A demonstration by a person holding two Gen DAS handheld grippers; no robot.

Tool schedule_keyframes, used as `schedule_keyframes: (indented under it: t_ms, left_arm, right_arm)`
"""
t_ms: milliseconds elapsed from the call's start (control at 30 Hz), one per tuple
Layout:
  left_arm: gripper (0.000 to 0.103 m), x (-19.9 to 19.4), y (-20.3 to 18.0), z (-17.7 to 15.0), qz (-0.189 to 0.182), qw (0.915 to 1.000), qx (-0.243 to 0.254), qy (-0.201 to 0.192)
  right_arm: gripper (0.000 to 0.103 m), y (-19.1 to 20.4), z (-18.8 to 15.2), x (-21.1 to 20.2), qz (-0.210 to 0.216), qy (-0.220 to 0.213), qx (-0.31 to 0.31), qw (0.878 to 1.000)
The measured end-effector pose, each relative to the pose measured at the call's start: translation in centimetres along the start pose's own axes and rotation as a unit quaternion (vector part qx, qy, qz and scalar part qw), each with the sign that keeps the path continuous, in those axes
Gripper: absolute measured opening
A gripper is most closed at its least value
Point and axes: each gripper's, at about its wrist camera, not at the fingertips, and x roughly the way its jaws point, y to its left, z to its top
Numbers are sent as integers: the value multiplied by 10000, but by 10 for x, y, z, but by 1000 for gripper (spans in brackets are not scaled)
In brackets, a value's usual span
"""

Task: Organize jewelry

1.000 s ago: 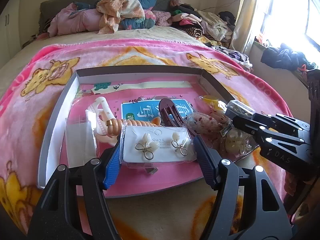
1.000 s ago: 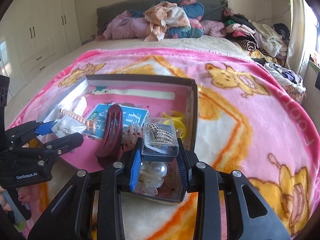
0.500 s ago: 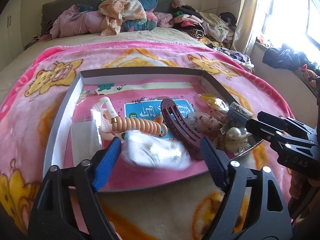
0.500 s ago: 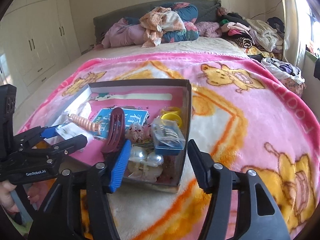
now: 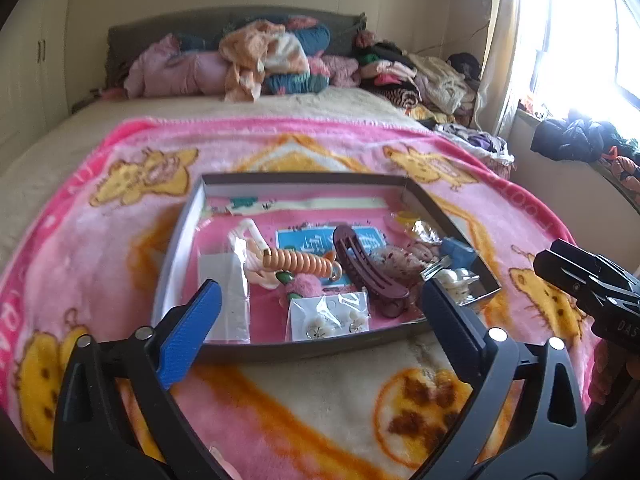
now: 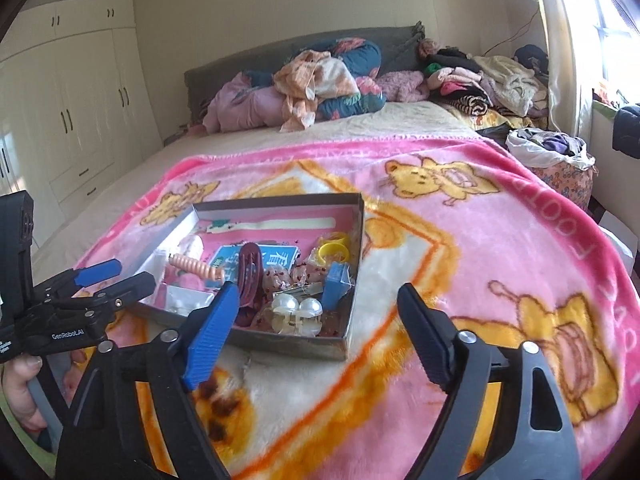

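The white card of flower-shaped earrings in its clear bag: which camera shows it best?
The left wrist view: the white earring card lies flat by the near wall of the grey box, both earrings visible. In the right wrist view it is a pale glare patch.

Left black plastic two-finger gripper [image 5: 320, 312] with ribbed blue pads [image 5: 188, 336], silver round screws on its arms, white "GenRobot.AI" marking on its side, right black plastic two-finger gripper [image 6: 316, 336] of the same shape, "DAS" lettering, bare hand [image 6: 18, 394] on grey handle
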Motion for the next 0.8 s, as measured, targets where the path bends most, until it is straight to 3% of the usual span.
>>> schedule_keyframes:
  t_ms: [400, 800]
  left_arm:
    - [91, -56, -20, -12, 72, 9987, 187, -469]
    - [92, -86, -34, -36, 73, 9974, 267, -660]
  right_arm:
    - [94, 8, -15, -57, -162, -569, -45, 9982]
    - [97, 23, -37, -103, -330, -1187, -294, 9919]
